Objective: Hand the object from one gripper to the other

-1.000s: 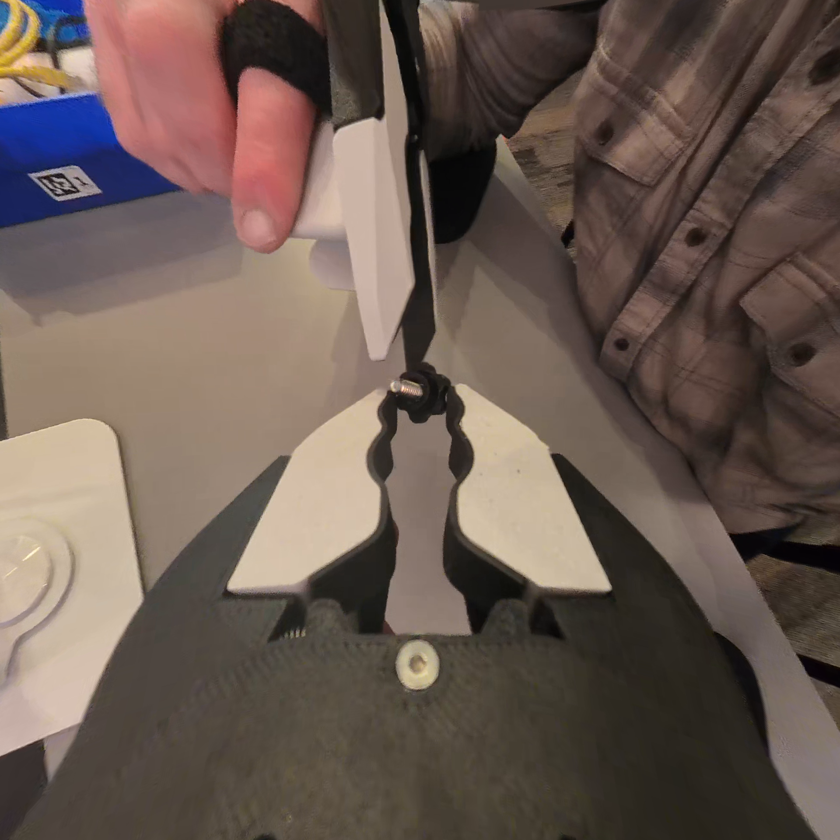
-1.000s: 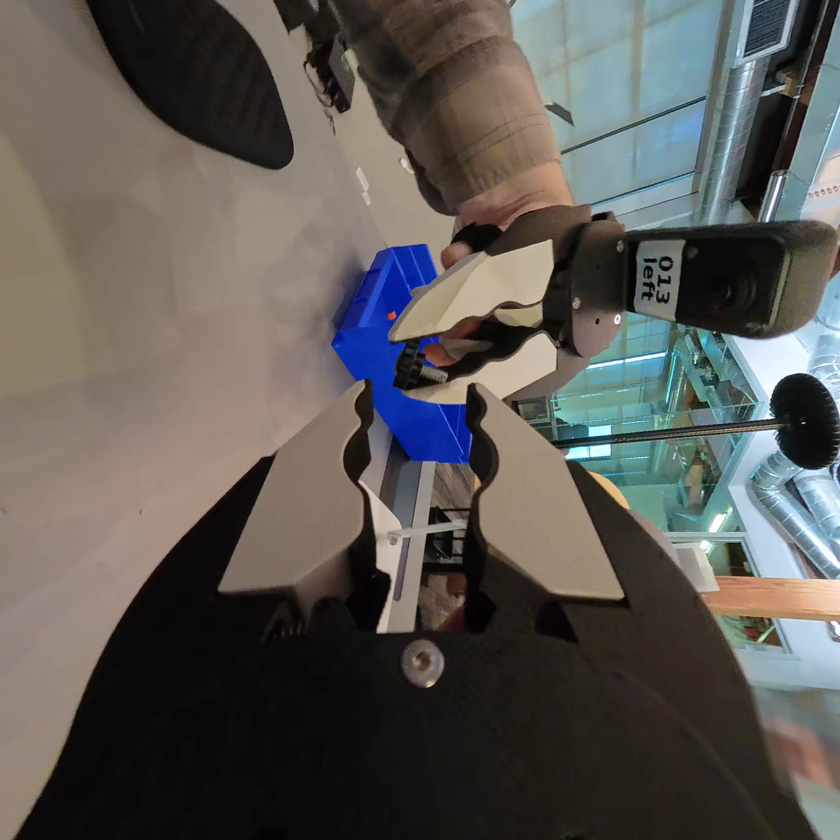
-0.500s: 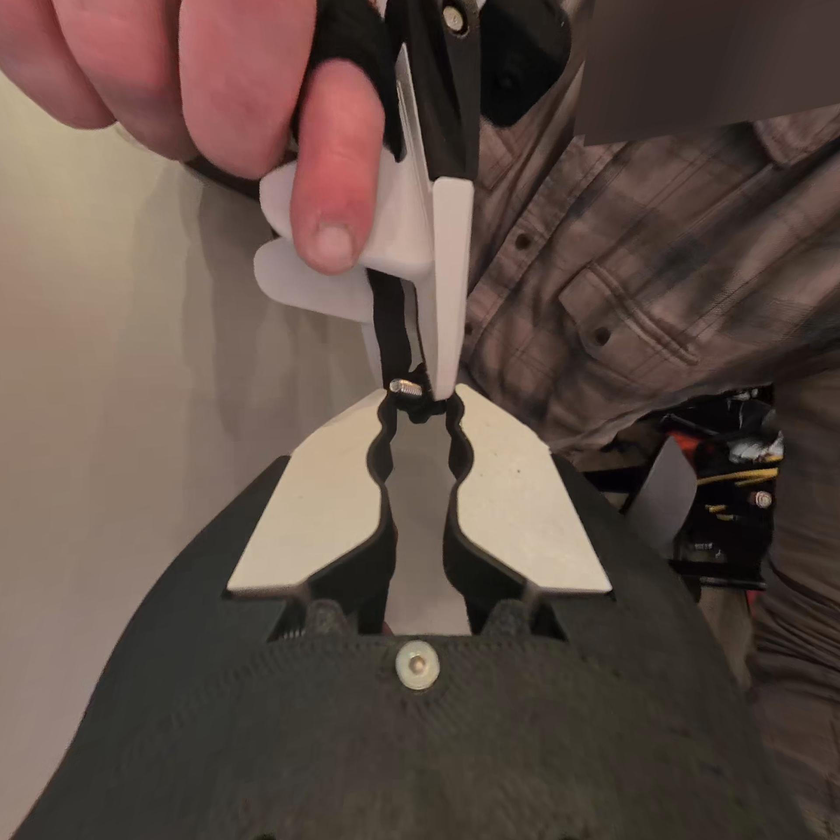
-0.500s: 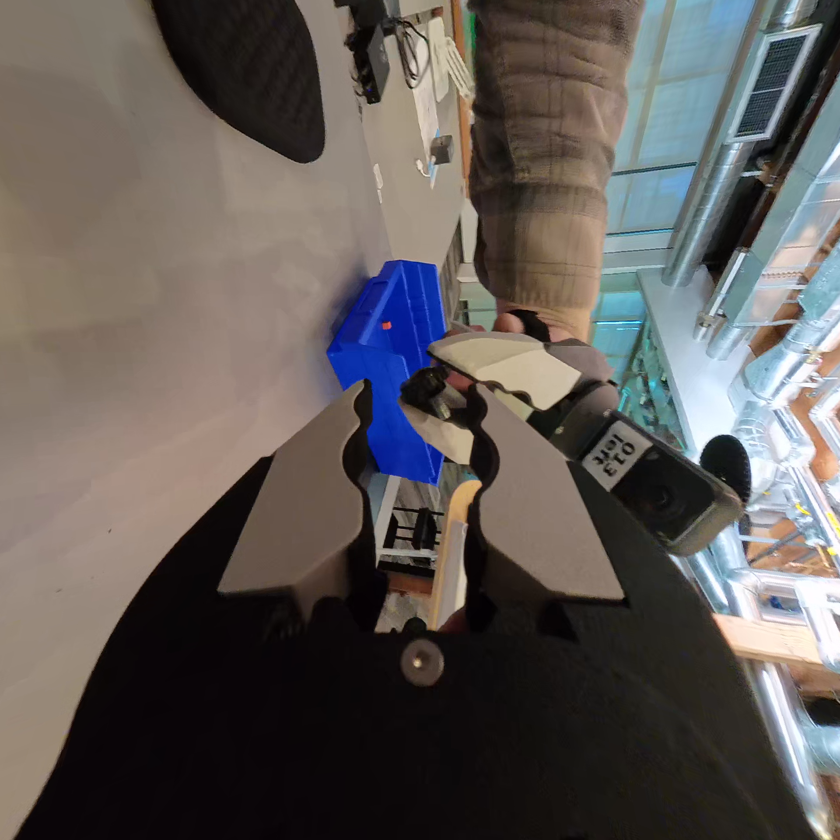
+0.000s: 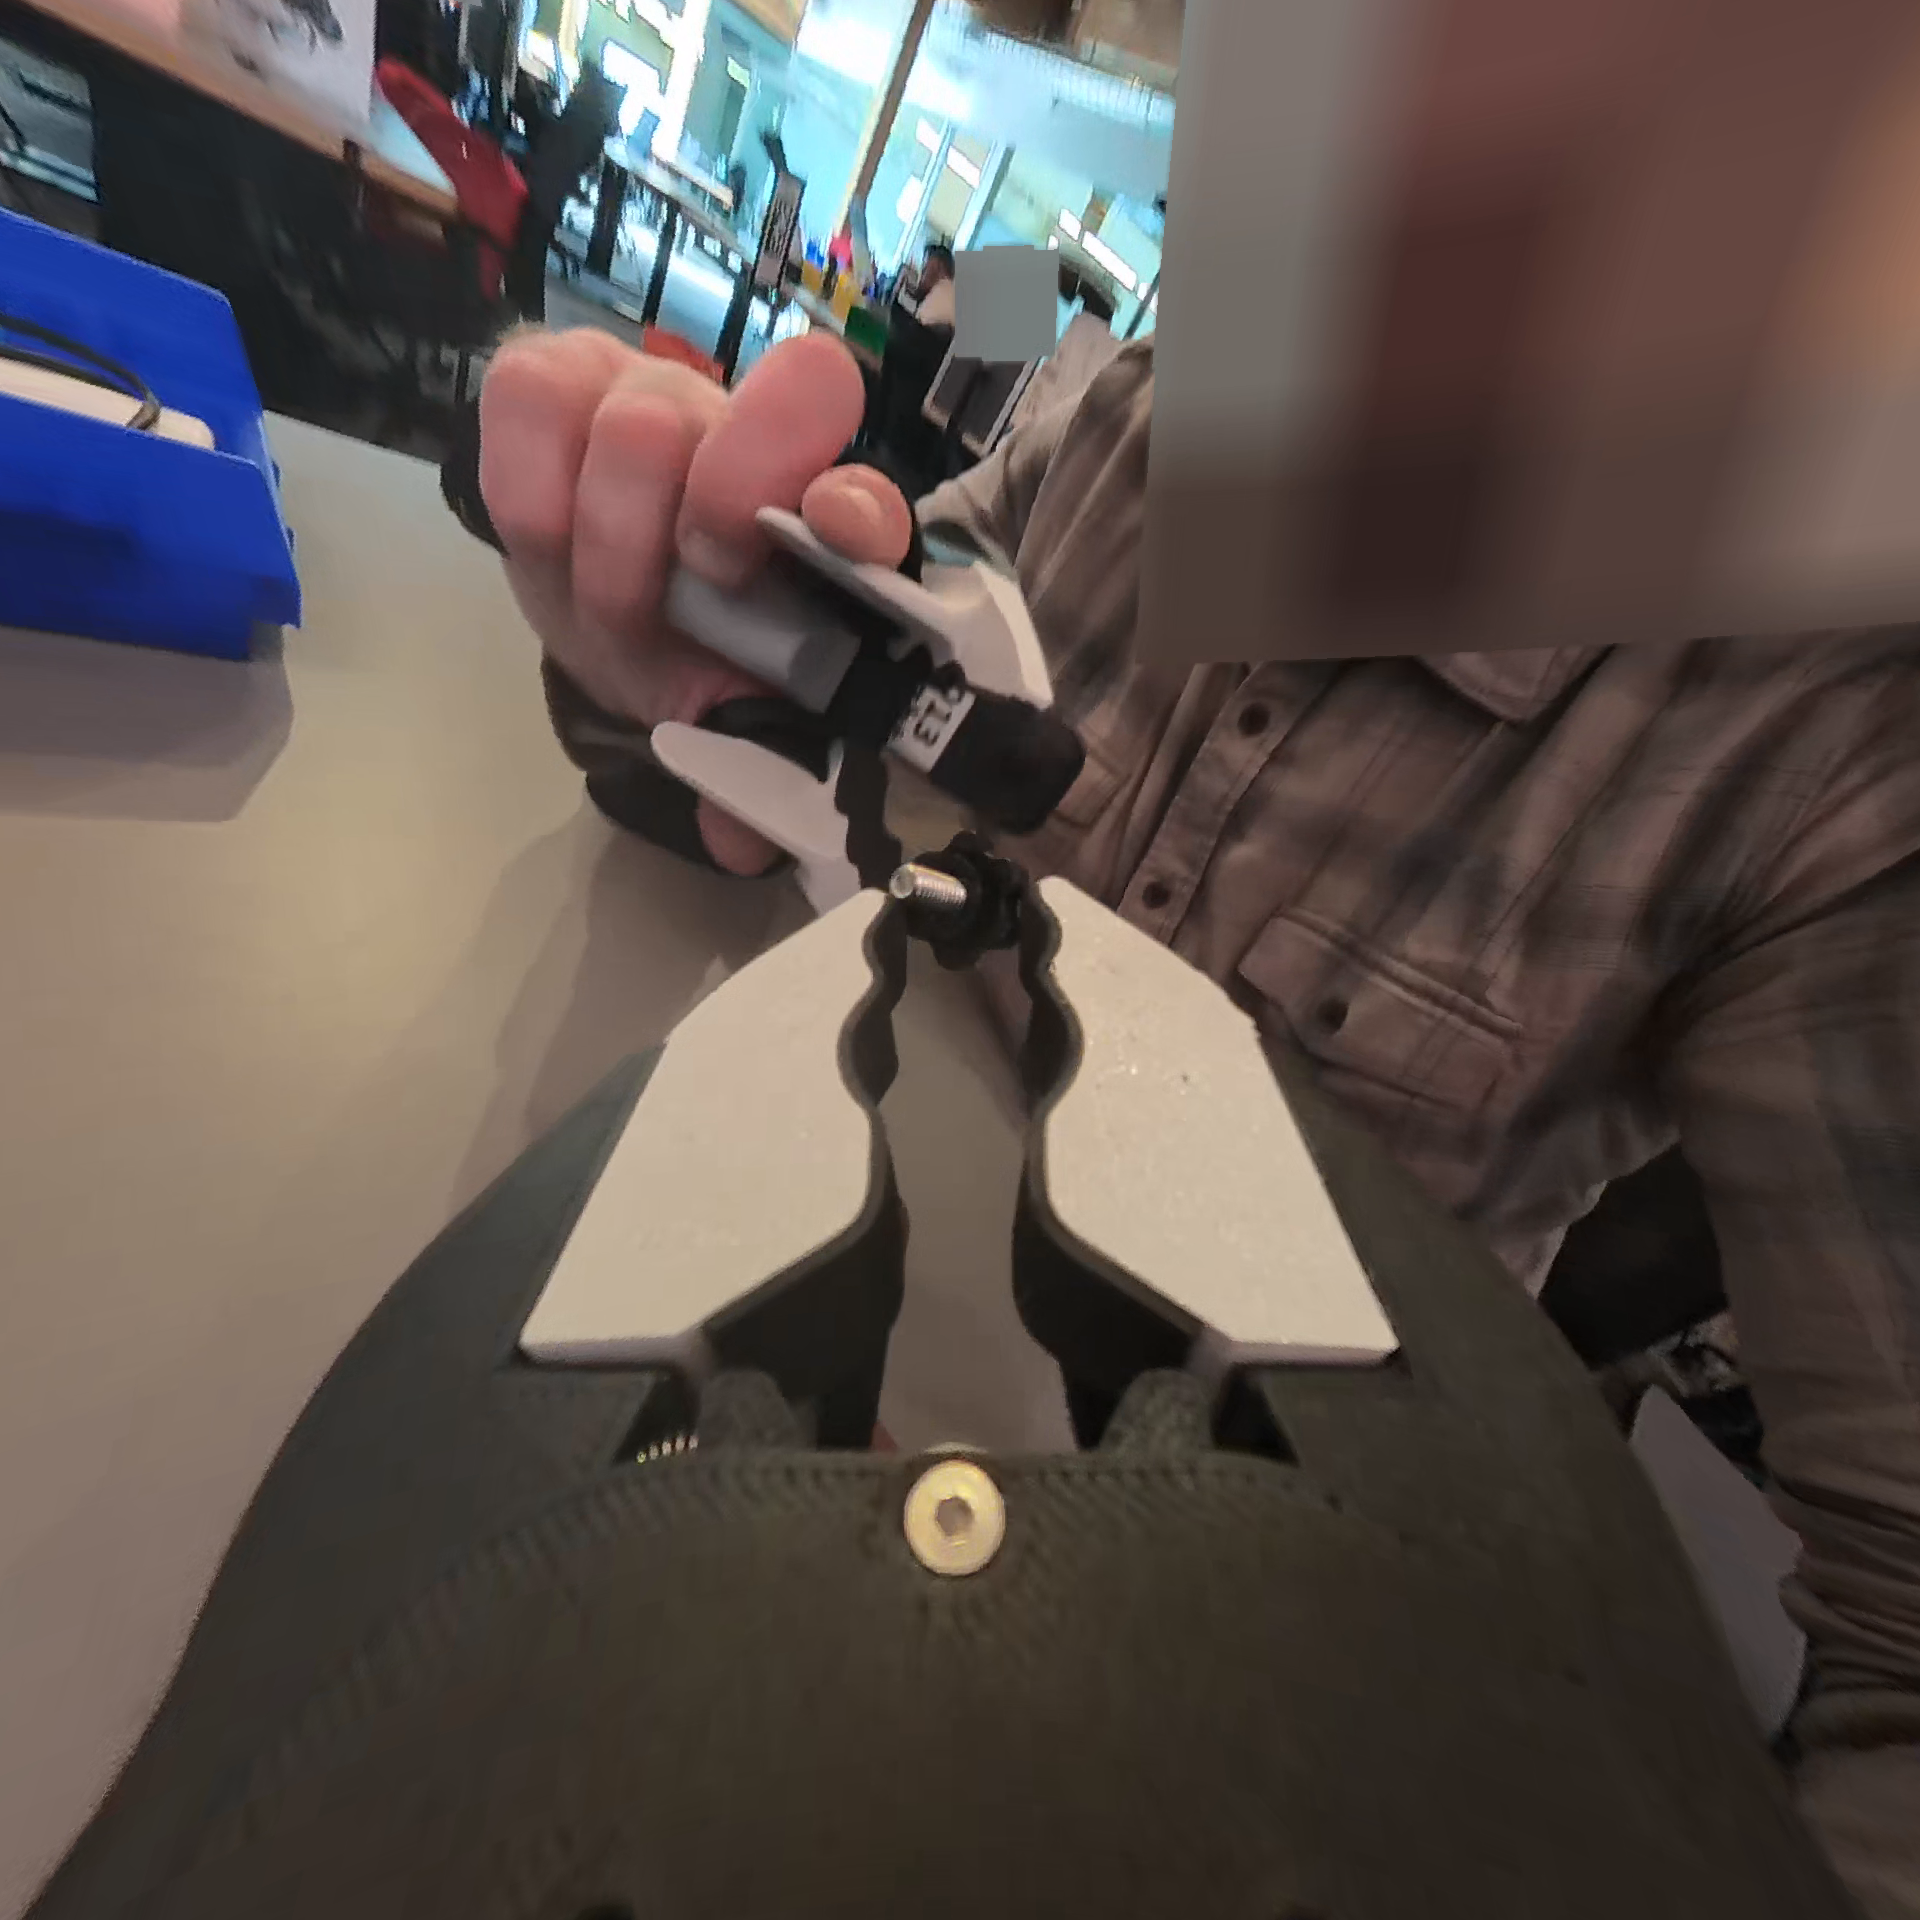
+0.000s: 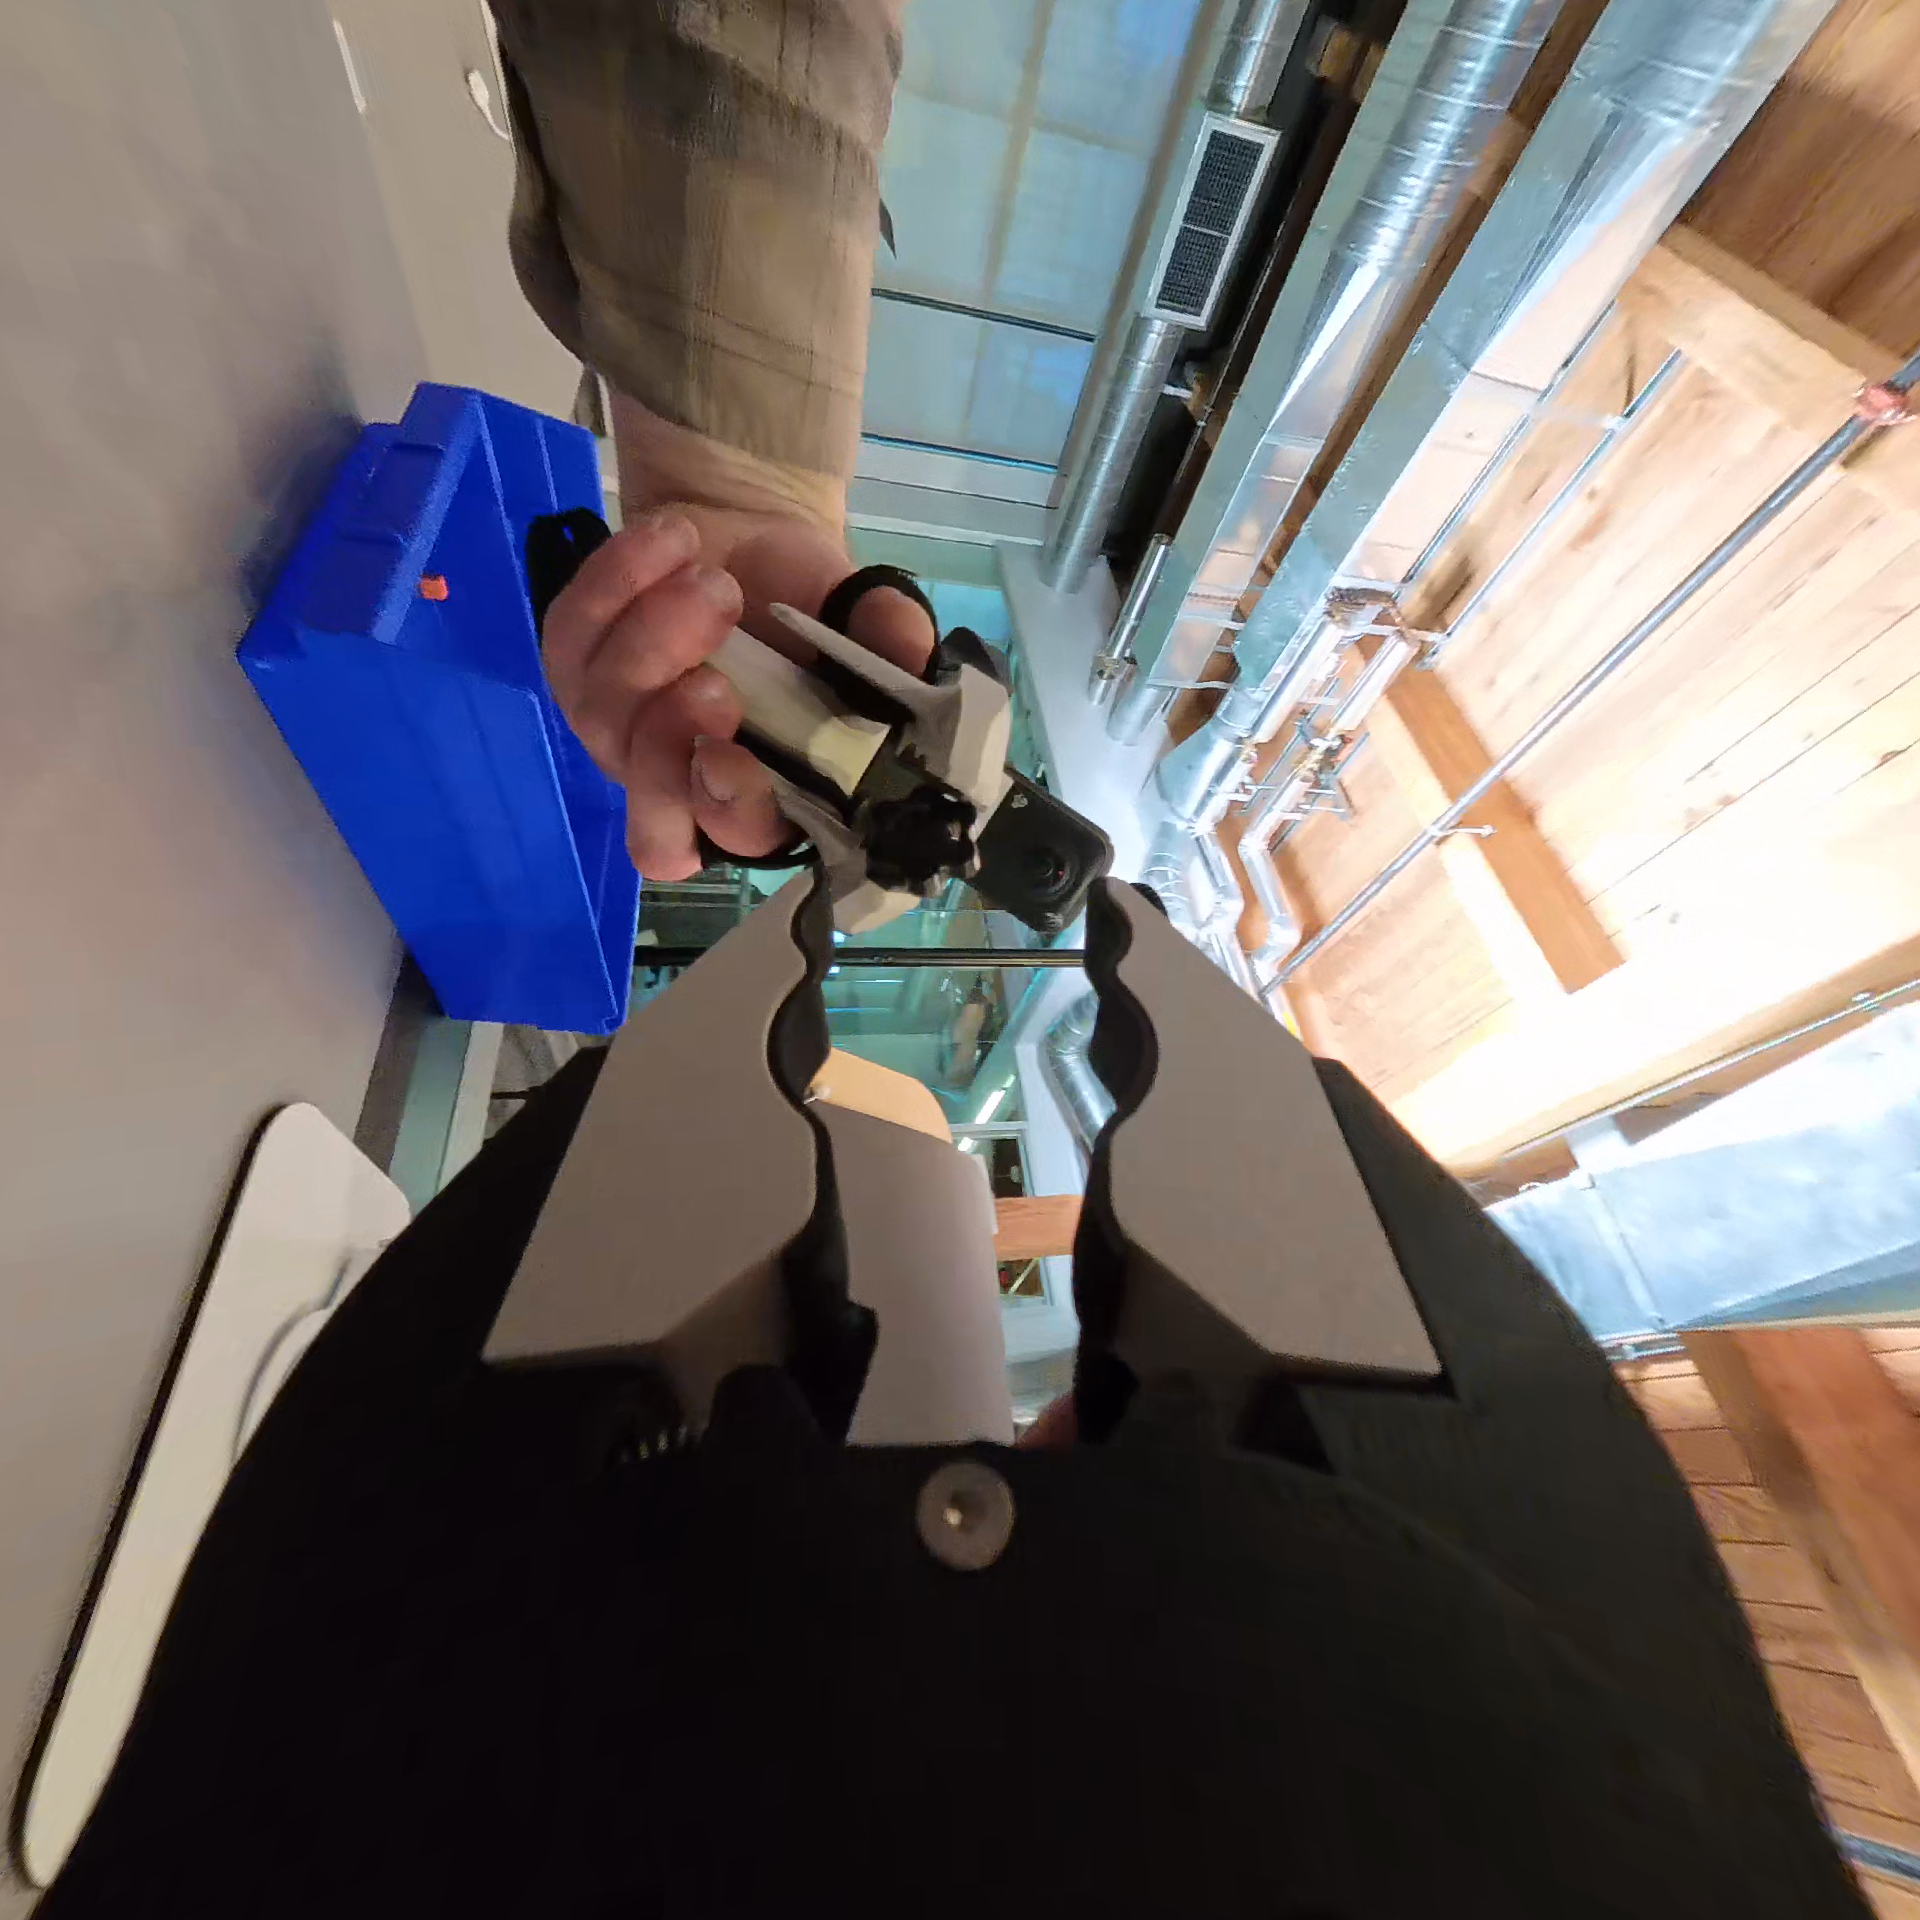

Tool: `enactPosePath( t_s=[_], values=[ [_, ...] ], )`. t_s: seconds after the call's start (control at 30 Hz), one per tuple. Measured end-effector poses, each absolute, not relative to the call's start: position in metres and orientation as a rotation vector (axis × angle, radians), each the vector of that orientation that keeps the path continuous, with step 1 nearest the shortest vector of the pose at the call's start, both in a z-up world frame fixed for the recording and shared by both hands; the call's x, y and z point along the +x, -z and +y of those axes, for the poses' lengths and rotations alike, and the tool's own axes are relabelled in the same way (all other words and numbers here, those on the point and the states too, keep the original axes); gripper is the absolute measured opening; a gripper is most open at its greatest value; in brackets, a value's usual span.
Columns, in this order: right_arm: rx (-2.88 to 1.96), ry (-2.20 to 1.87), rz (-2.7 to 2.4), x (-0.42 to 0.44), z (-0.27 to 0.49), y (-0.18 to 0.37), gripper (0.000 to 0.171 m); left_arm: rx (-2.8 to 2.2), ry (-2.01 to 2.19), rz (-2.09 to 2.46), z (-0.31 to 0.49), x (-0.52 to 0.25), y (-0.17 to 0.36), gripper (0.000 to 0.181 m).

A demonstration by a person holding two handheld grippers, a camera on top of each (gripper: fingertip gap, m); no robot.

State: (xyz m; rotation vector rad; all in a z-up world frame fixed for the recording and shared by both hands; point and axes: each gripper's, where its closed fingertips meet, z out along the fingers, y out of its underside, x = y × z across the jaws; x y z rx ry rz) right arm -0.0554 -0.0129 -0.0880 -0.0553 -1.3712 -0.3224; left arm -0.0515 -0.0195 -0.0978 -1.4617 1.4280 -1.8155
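A small black knob screw (image 5: 961, 914) with a silver threaded stub is pinched at the fingertips of my left gripper (image 5: 961, 920), held above the table. My right gripper (image 6: 956, 914) is open and empty. The screw (image 6: 920, 836) sits just beyond its fingertips, close to the left one and outside the gap. In the left wrist view a hand holds the right gripper facing me, and one of its white fingers (image 5: 758, 774) reaches down to just left of the screw.
A blue bin (image 5: 125, 499) stands on the grey table (image 5: 260, 987) at the far left and also shows in the right wrist view (image 6: 447, 748). A white pad (image 6: 260, 1247) lies on the table. A person in a plaid shirt (image 5: 1507, 935) sits close on the right.
Both grippers have swung and tilted, so the backgrounds have shifted. The left gripper still pinches the screw. The right gripper stays open, with the screw now just past its fingertips.
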Motion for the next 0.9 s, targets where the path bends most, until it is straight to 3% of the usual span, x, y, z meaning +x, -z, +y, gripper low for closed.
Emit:
enactPosePath(
  t_s=[0.17, 0.4, 0.9],
  values=[
    [-0.045, 0.319, -1.366, -0.063, -0.017, 0.098, 0.042, -1.471, 1.89, 1.347, -0.022, -0.049, 0.107, 0.02],
    [-0.069, 0.339, -1.351, -0.066, -0.012, 0.101, 0.02, -1.447, 1.925, 1.315, -0.024, -0.042, 0.108, 0.02],
    [-0.228, 0.186, -1.314, -0.06, 0.001, 0.087, 0.02, -1.412, 1.825, 1.227, -0.016, -0.035, 0.097, 0.024]
  ],
)
